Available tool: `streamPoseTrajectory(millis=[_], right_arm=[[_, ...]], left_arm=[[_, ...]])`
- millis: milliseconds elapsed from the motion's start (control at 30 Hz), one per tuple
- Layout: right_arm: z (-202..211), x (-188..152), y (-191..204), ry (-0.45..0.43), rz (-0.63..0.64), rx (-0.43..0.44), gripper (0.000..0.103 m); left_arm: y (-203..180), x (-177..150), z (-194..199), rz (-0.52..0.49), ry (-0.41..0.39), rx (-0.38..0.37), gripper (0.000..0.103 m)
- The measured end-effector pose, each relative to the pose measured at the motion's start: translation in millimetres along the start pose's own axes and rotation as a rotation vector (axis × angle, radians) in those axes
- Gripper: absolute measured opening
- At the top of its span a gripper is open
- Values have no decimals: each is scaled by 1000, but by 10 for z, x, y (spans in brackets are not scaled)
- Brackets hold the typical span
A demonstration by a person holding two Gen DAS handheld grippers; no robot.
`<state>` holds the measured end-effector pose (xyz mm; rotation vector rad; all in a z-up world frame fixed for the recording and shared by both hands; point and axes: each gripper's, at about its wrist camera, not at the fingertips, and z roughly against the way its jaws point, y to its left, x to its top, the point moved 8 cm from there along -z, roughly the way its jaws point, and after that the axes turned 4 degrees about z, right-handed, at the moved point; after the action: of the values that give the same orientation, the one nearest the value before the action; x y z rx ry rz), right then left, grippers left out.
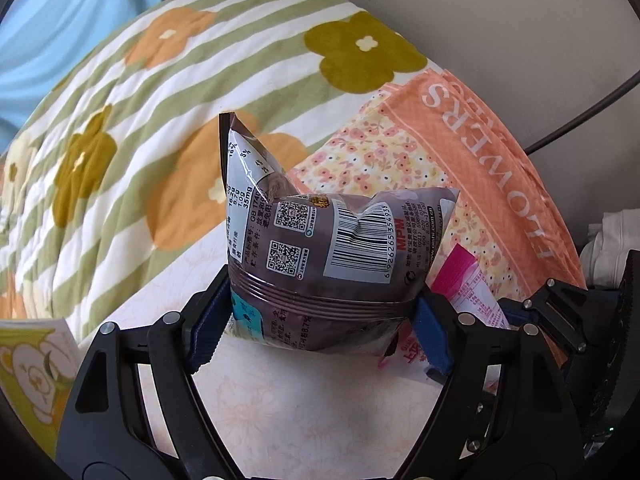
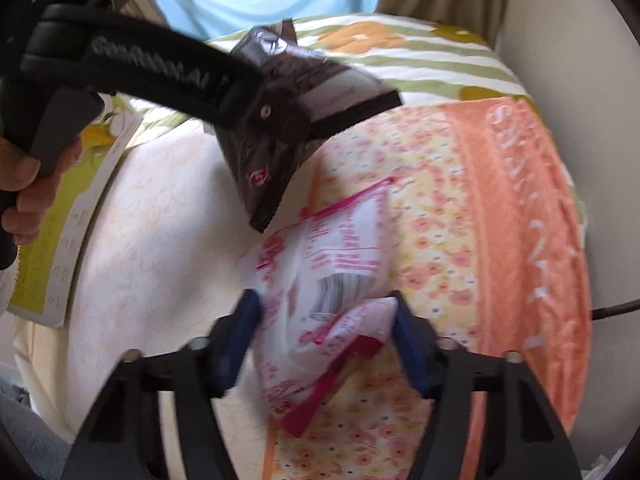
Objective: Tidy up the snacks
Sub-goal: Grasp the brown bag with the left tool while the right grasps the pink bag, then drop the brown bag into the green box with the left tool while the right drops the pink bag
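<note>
Tongs [image 1: 320,320] [image 2: 324,336] level, each pinching a packet.

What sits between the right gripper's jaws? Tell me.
The pink-and-white snack bag, pinched between the right gripper jaws; the right wrist view shows it.

Left hand-held gripper [image 1: 320,322] clamps brown snack bag [image 1: 324,248].

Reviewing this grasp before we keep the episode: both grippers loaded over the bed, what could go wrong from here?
1. The left gripper pinches the brown snack bag low across its puffed body; it may crush the contents or slip.
2. The right gripper holds the crumpled pink-and-white packet right beside the left gripper, so they could collide.
3. The right wrist view is motion-blurred, so that grip is hard to confirm.
</note>
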<state>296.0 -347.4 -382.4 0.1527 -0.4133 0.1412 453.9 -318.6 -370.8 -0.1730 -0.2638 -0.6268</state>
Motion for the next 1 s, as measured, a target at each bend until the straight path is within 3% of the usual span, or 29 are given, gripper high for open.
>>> streamPoseTrajectory(millis=[167,400,567,800,1000], right_arm=[[74,25,79,-13,43,-11,42],[388,119,85,-62,64,-24,41],[730,245,119,-105,78,-20,41],[1175,551,409,-165,154,8,41],[1362,868,772,-205,214,74,41]], left_arm=[[35,-55,161,41,-20,3,78],[70,-124,628,70,-88,39,78],[164,-192,1177,122,-167,74,78],[523,-484,1888,230,-265,127,78],[1002,-931,2378,368,-321,179,78]])
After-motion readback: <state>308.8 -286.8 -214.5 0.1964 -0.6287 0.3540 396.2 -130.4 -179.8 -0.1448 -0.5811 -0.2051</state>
